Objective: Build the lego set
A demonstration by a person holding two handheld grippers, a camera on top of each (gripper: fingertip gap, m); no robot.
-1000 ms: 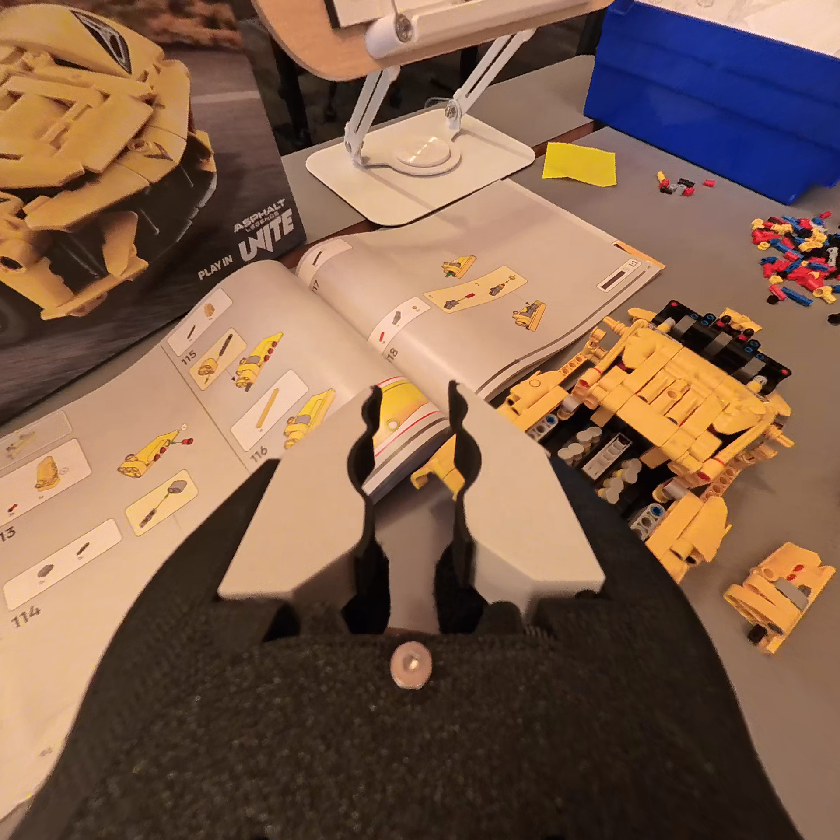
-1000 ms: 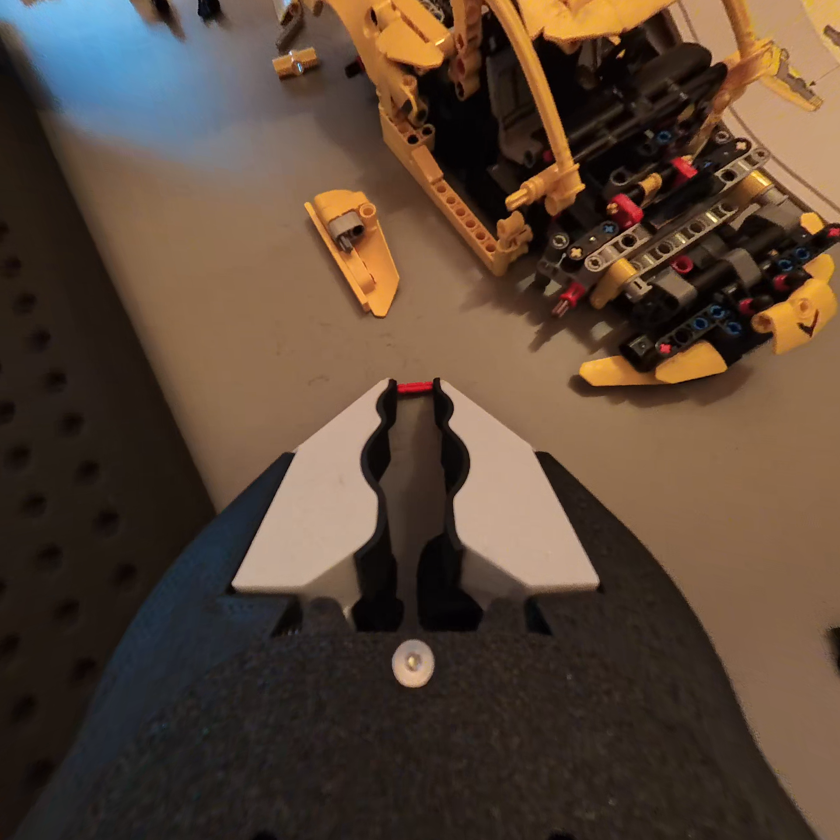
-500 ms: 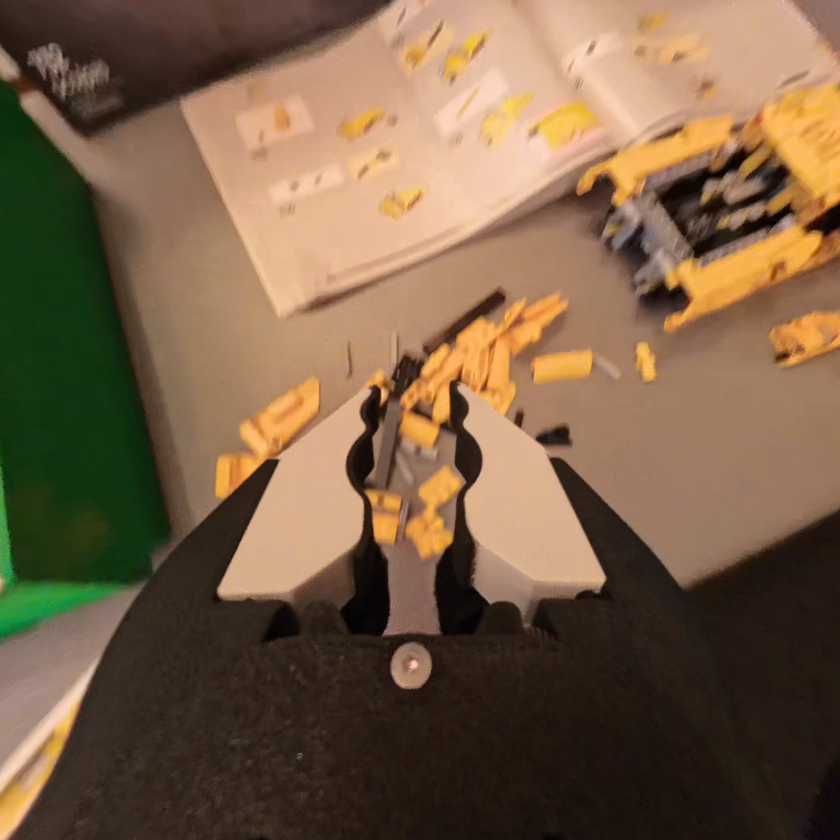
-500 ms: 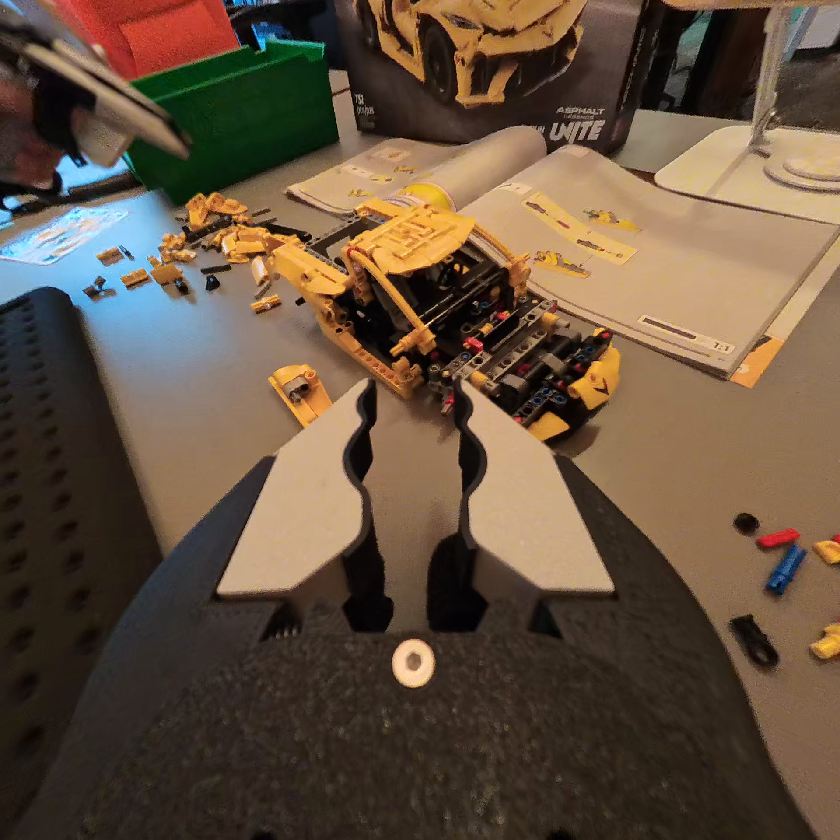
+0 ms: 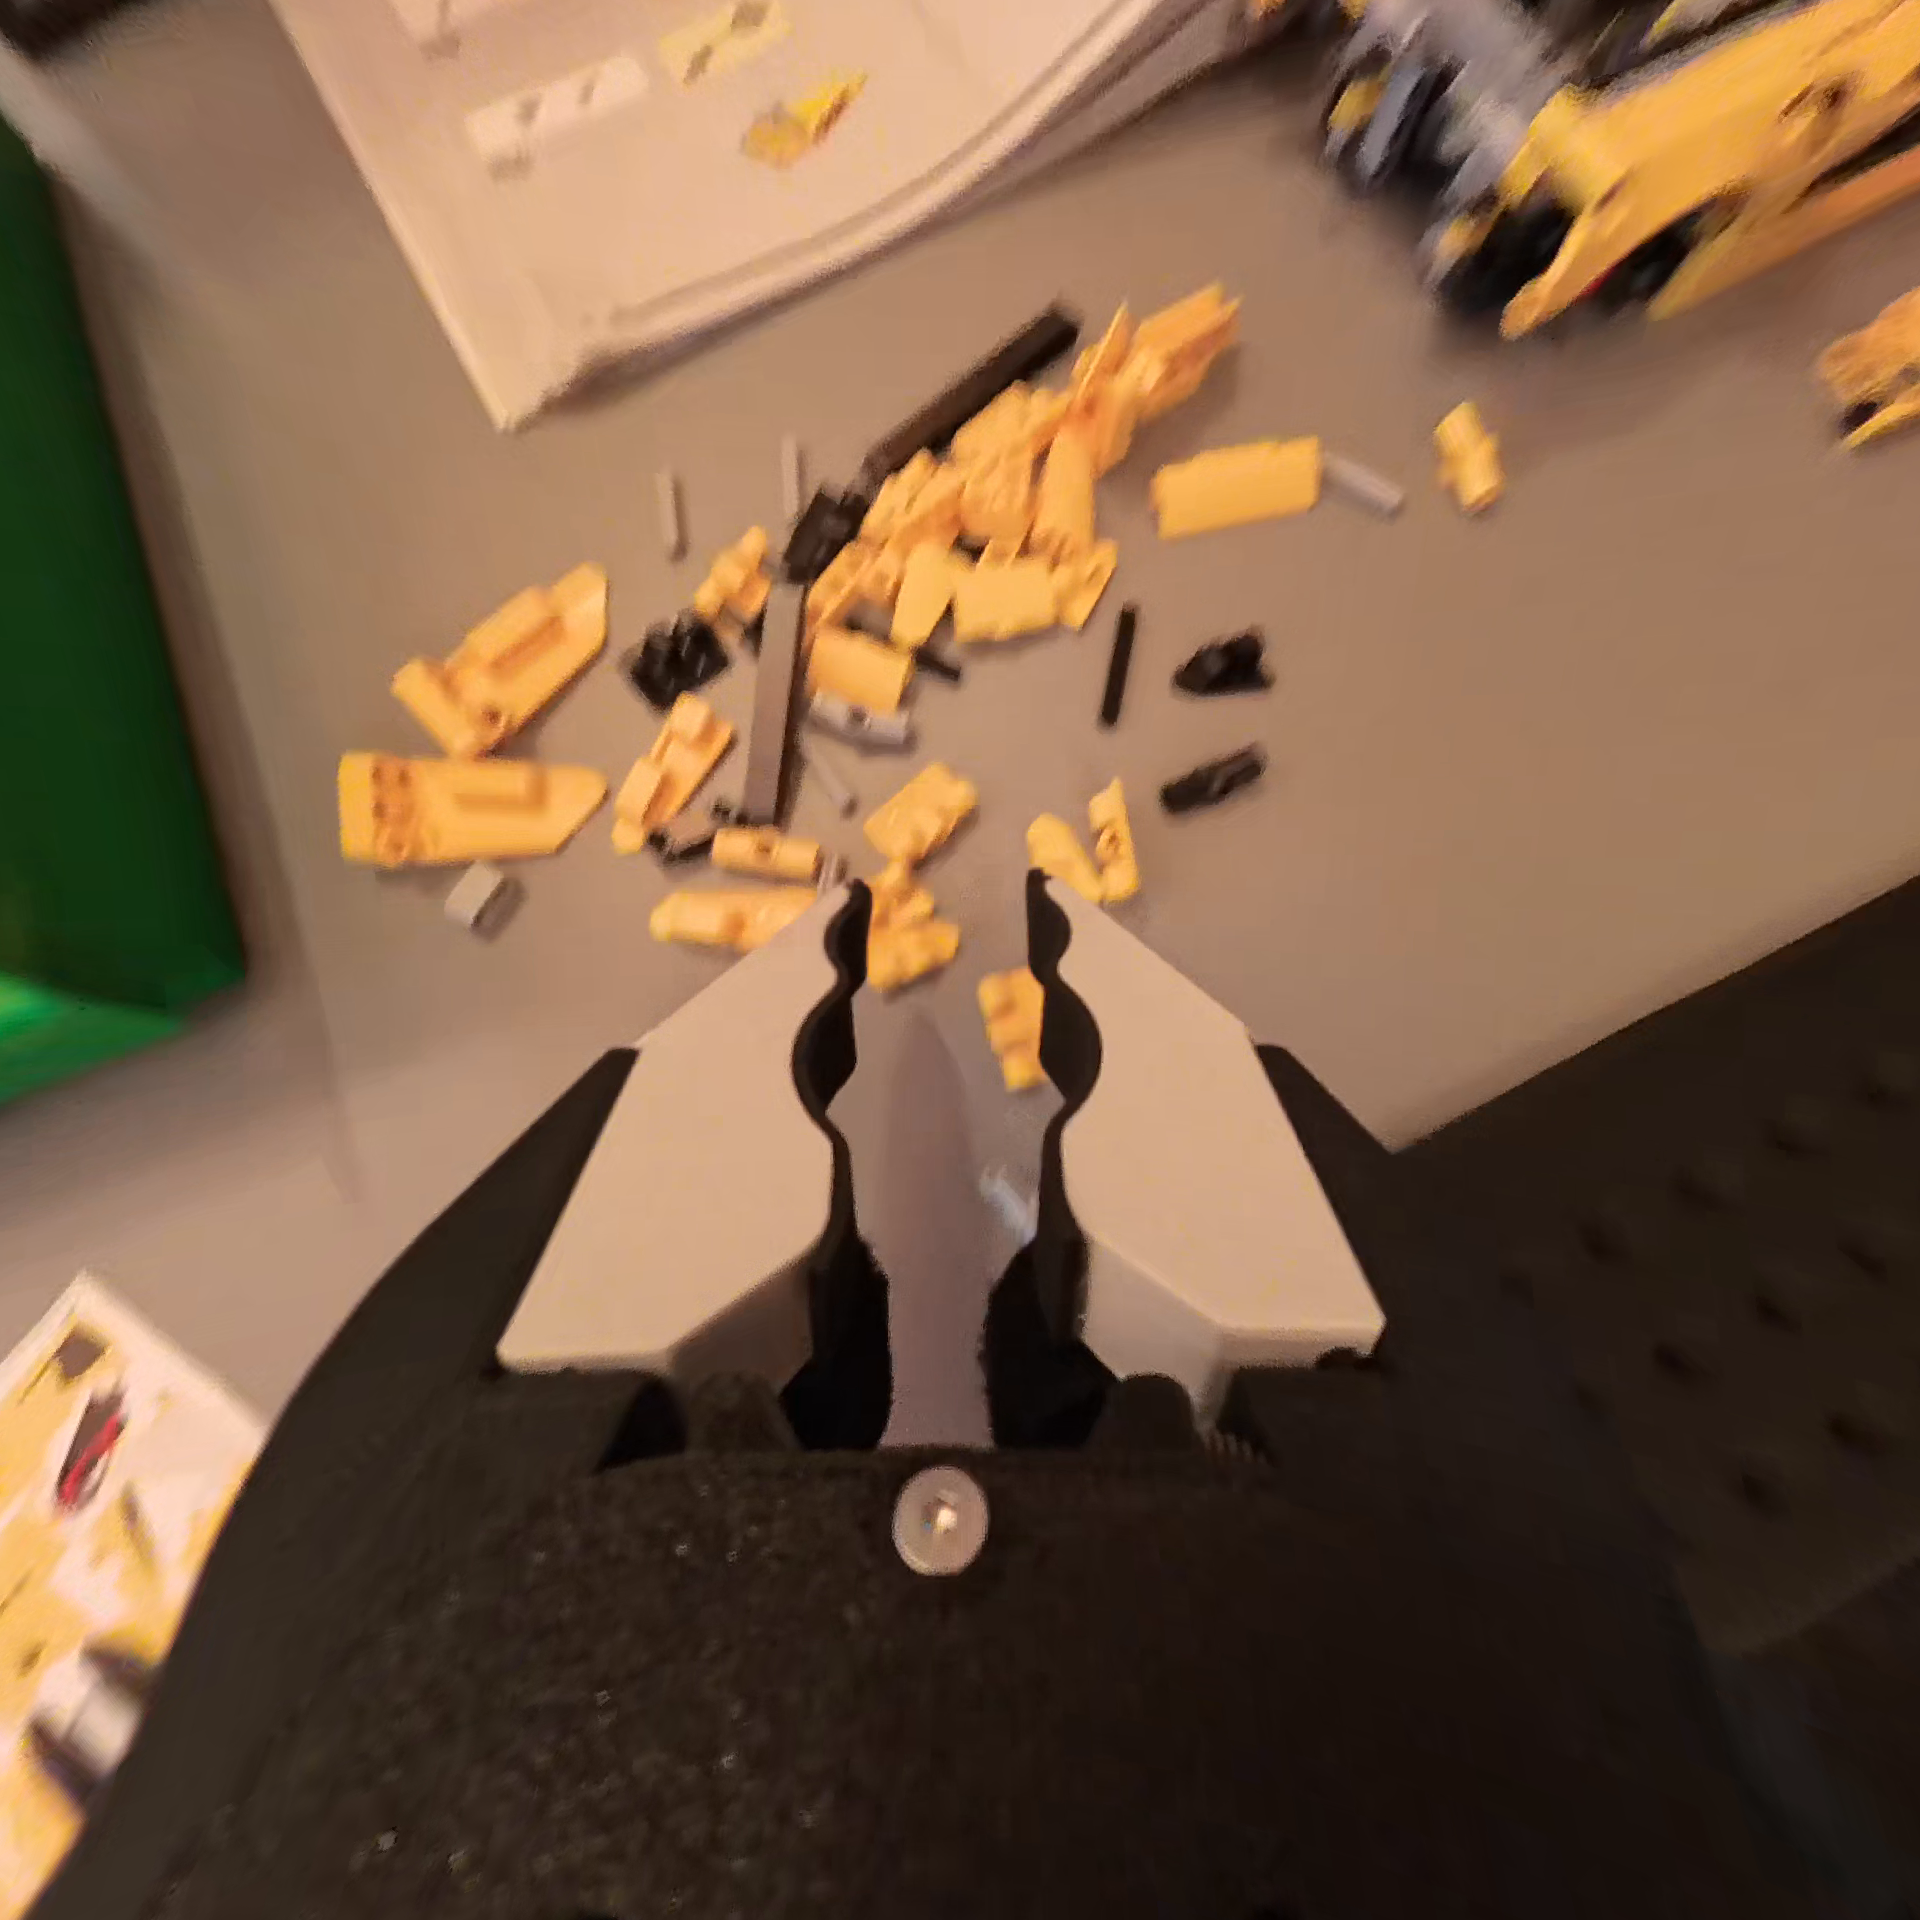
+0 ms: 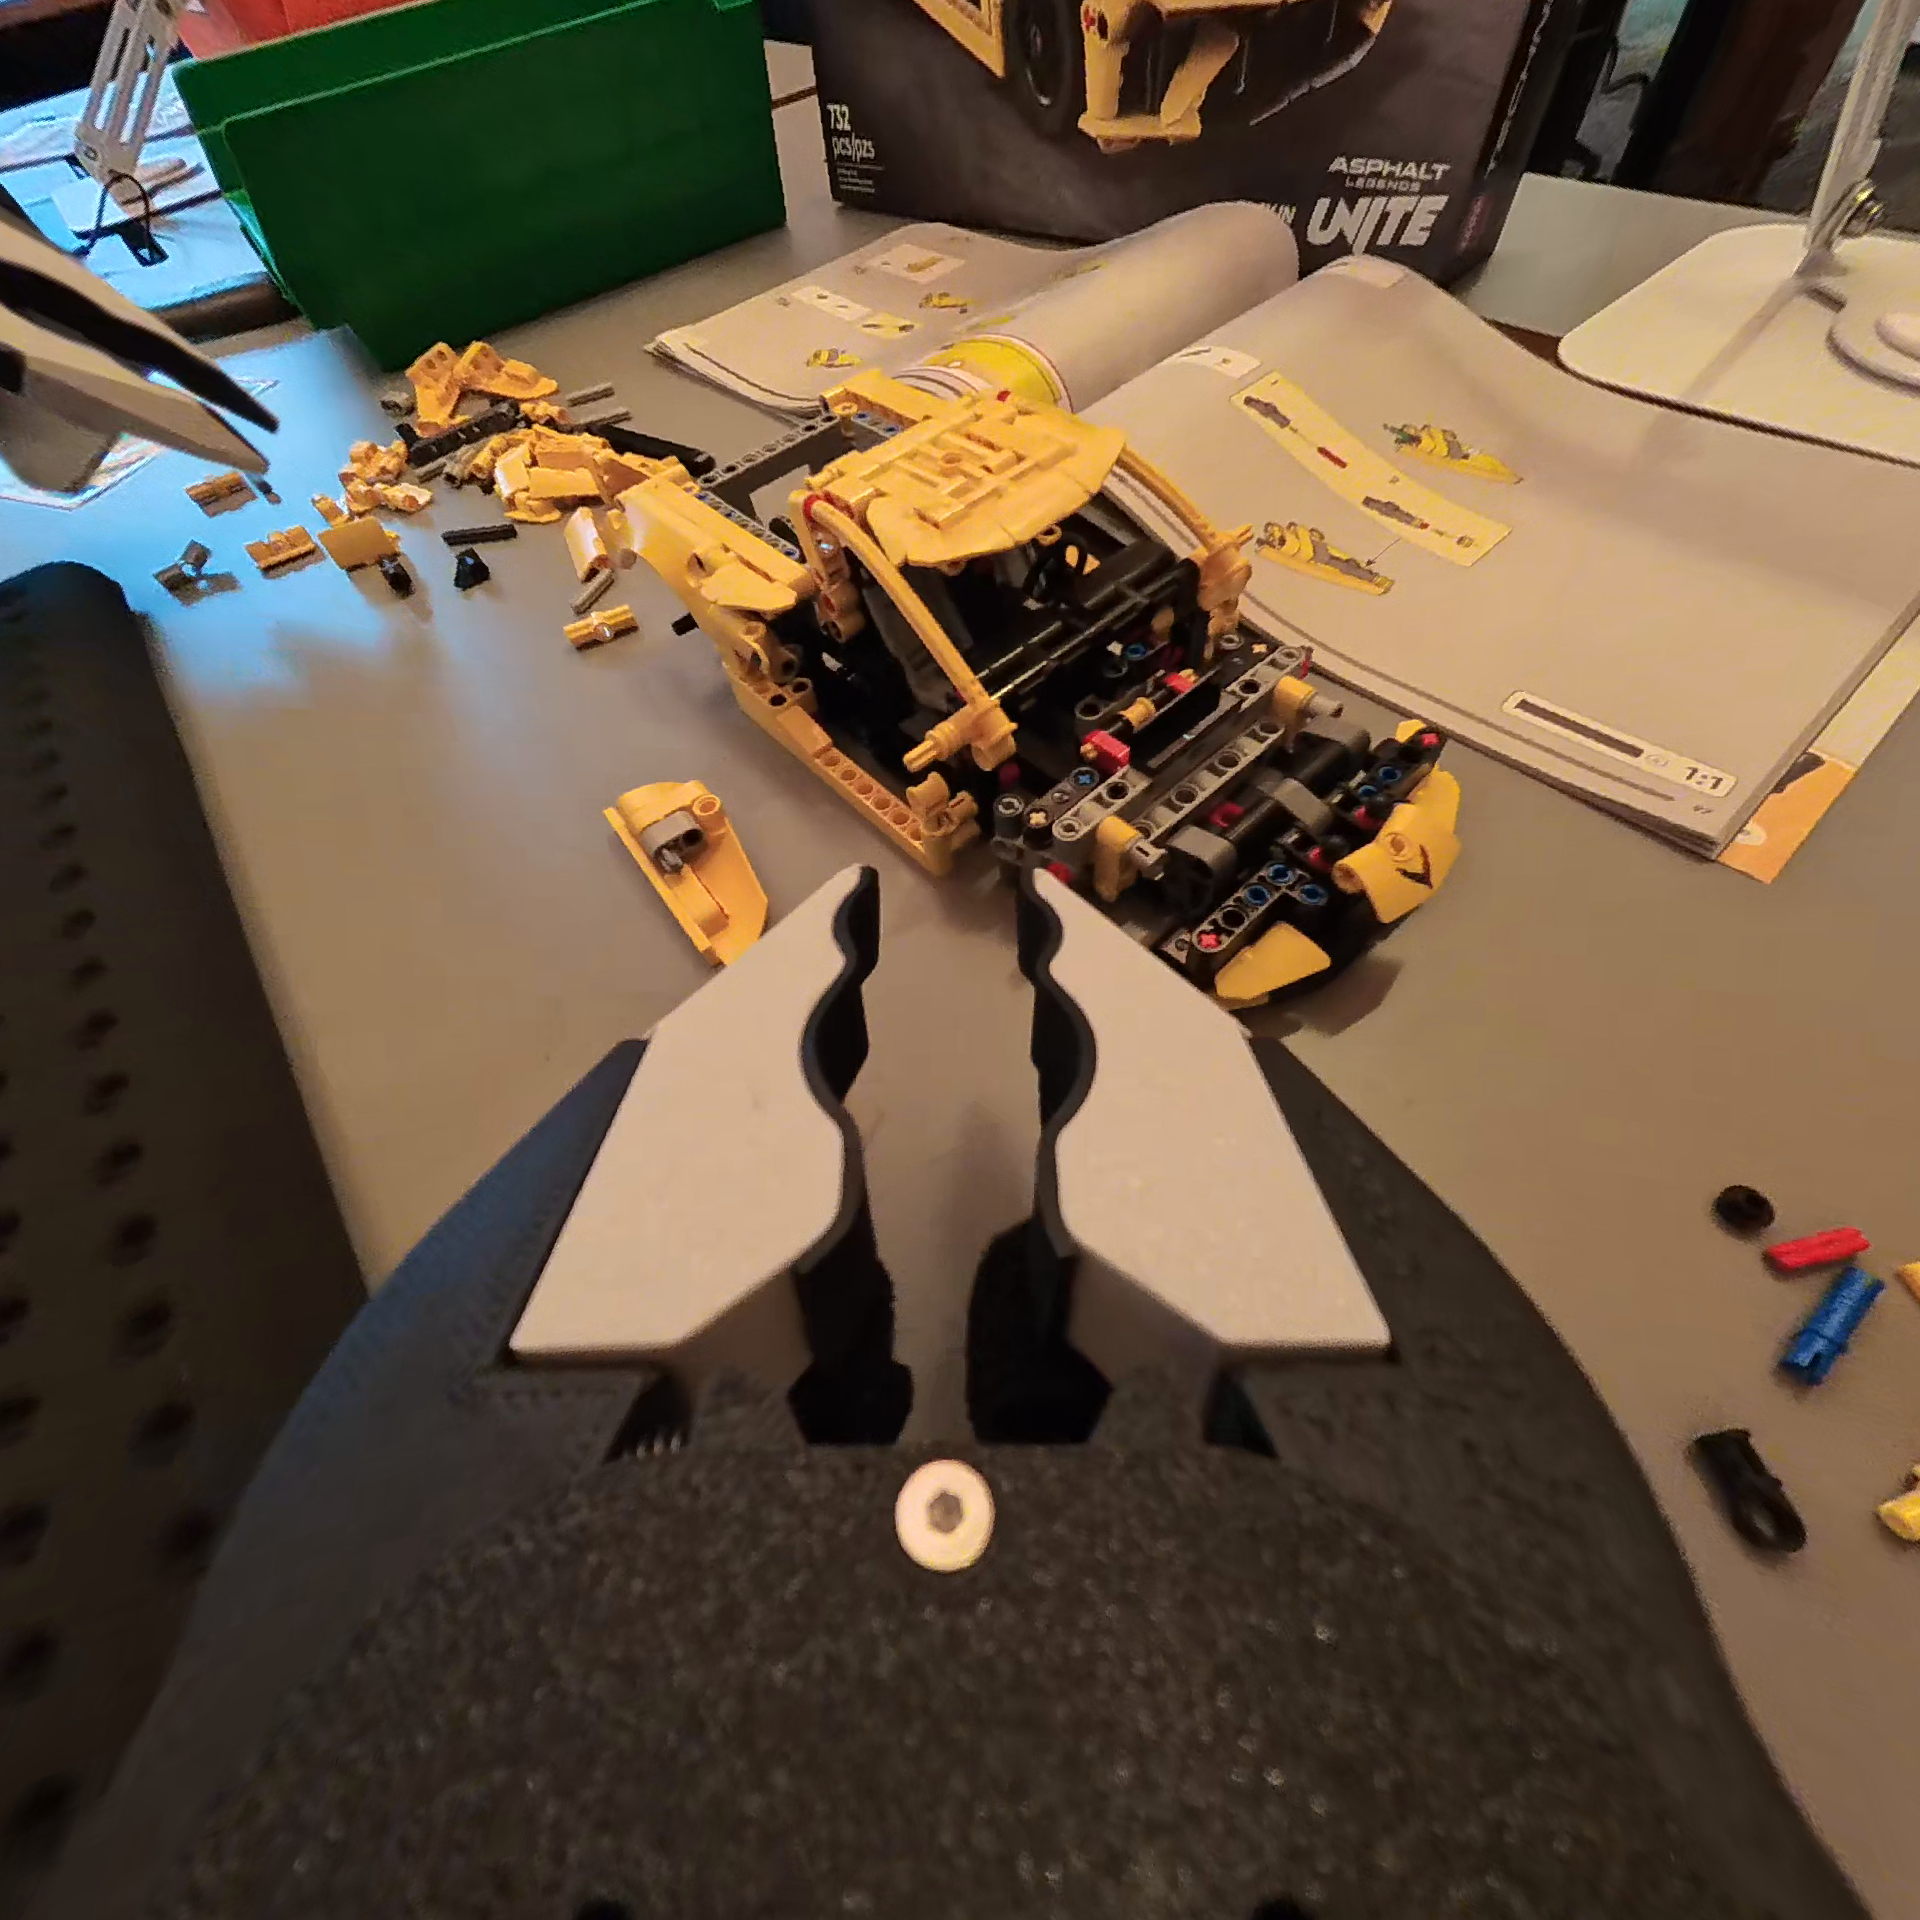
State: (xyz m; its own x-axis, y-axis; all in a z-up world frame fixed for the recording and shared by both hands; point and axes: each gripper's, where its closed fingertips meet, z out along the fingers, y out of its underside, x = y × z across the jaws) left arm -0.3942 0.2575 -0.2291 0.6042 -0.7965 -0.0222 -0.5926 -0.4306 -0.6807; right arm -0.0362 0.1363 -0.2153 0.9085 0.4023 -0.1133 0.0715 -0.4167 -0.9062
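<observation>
The half-built yellow and black car model (image 6: pixel 1039 644) stands on the grey table (image 6: pixel 416 831), just ahead of my right gripper (image 6: pixel 945 875). The right gripper is open, with nothing between its pads. A yellow panel sub-assembly (image 6: pixel 691 862) lies just left of its left finger. My left gripper (image 5: pixel 945 883) is open and empty, hovering over the near edge of a pile of loose yellow, black and grey parts (image 5: pixel 987 520). That view is blurred. The left gripper also shows in the right wrist view (image 6: pixel 265 447), at the far left above the pile (image 6: pixel 499 468).
An open instruction booklet (image 6: pixel 1507 540) lies behind the model, with the set's box (image 6: pixel 1195 104) and a green bin (image 6: pixel 499 177) farther back. A white stand base (image 6: pixel 1766 343) is at the back right. Small red (image 6: pixel 1818 1247), blue (image 6: pixel 1829 1335) and black (image 6: pixel 1745 1481) pins lie on the right. A black perforated mat (image 6: pixel 94 1039) borders the left. Spacing between my two grippers at the tips: around 40 cm.
My right gripper held a thin red piece at its fingertips a second ago; it has since opened and drawn back from the model with nothing in it. My left gripper swung from the booklet to the loose parts.
</observation>
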